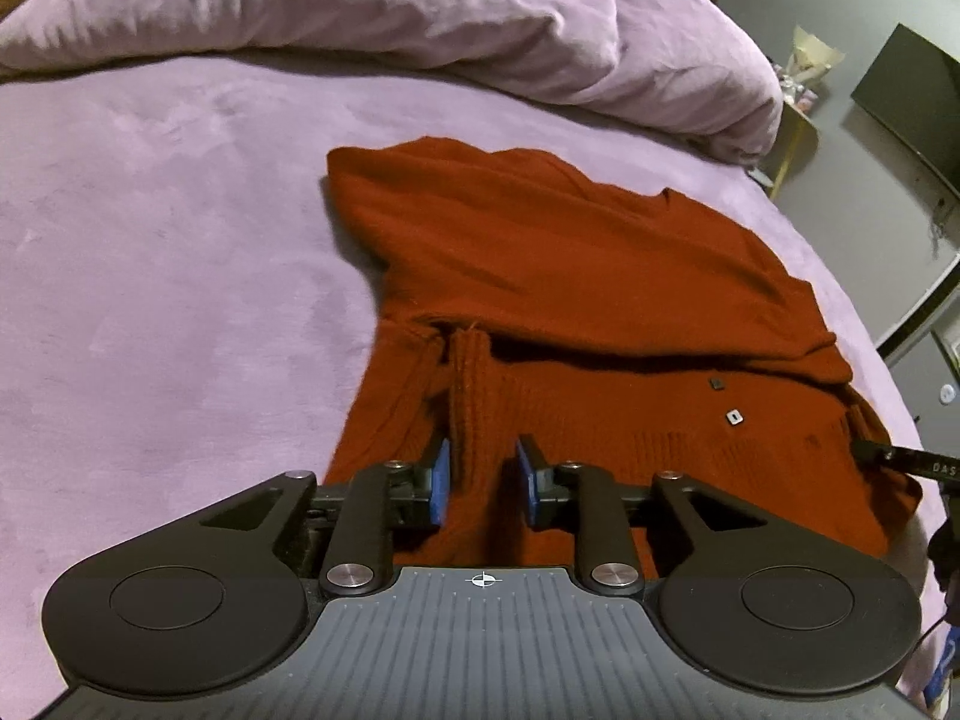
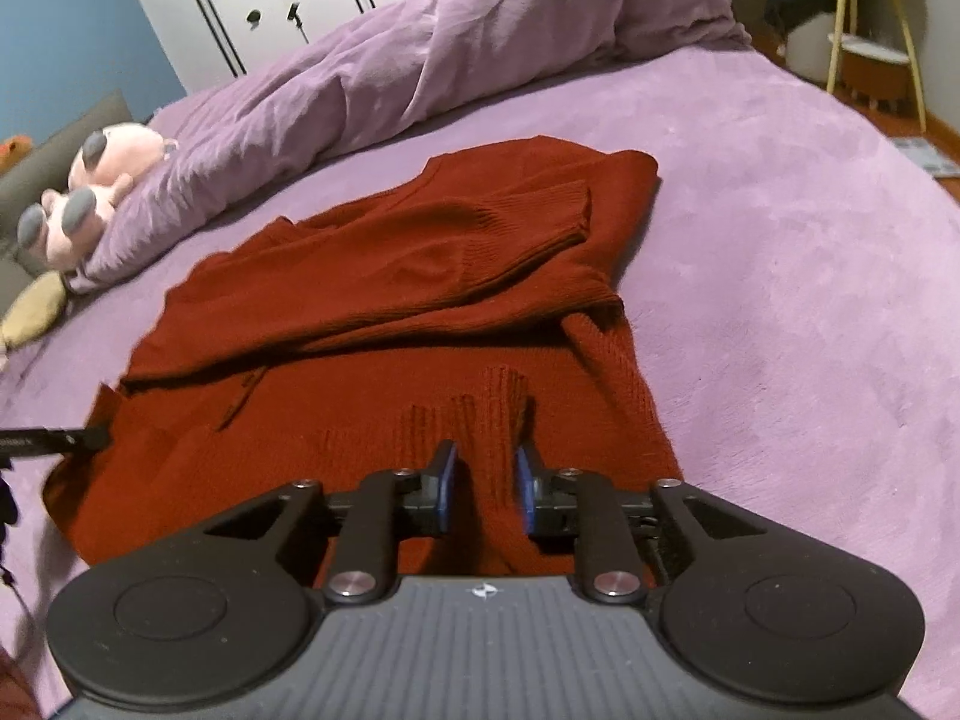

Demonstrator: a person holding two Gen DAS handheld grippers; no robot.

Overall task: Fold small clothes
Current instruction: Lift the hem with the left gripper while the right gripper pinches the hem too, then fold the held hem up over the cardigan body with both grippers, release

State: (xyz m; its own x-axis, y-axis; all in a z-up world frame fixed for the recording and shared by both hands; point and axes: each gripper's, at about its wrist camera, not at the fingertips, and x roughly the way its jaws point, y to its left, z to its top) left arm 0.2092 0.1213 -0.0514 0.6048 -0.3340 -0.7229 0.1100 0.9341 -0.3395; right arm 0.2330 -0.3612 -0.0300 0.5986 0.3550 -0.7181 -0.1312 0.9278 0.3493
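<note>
A rust-red knit sweater (image 1: 570, 276) lies flat on the purple bed, its sleeves folded across the body; it also shows in the right wrist view (image 2: 384, 312). My left gripper (image 1: 483, 468) sits low over the sweater's near hem on its left side, jaws partly open, with a raised ribbed fold of the knit (image 1: 468, 396) standing between the blue pads. My right gripper (image 2: 486, 468) sits over the near hem on its right side, jaws partly open, with bunched ribbed knit (image 2: 501, 414) between the pads. Each gripper's tip shows at the edge of the other's view.
A rumpled purple duvet (image 1: 420, 12) lies along the far side of the bed (image 1: 150, 240). A pink plush toy (image 2: 90, 180) rests at the left by a grey pillow. A yellow-legged side table (image 2: 870, 48) and a dark TV (image 1: 912, 96) stand beyond the bed.
</note>
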